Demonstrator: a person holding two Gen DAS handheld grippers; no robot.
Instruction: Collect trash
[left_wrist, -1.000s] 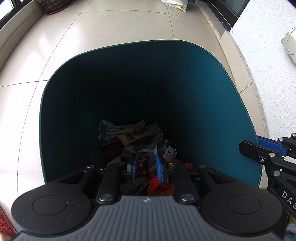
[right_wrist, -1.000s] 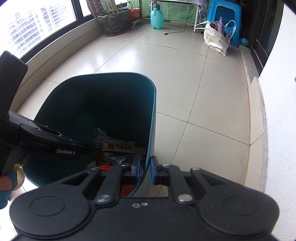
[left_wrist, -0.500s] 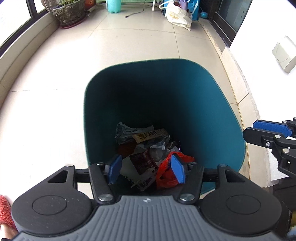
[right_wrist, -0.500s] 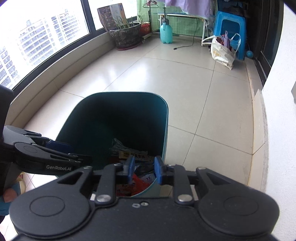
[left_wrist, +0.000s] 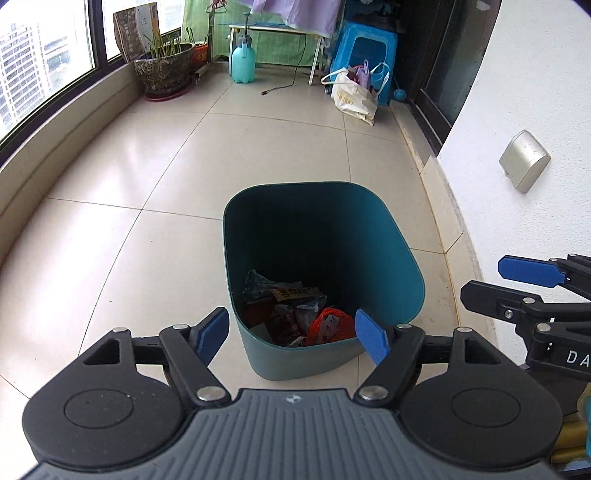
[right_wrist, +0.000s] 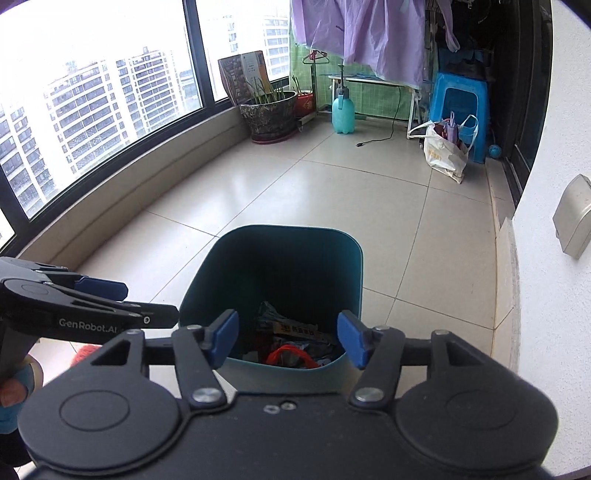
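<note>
left gripper (left_wrist: 291, 338): "genrobot.ai" on its side, spread wide, empty, above bin (left_wrist: 388, 258)
right gripper (right_wrist: 288, 338): spread wide, empty, above bin

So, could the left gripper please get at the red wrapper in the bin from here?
Probably yes: the left gripper is open above the teal bin, which has no lid, and the red wrapper lies on top of the trash.

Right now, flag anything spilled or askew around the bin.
Nothing stands out. The teal bin stands upright on the tile floor, wrappers inside it, none visible on the floor beside it.
</note>
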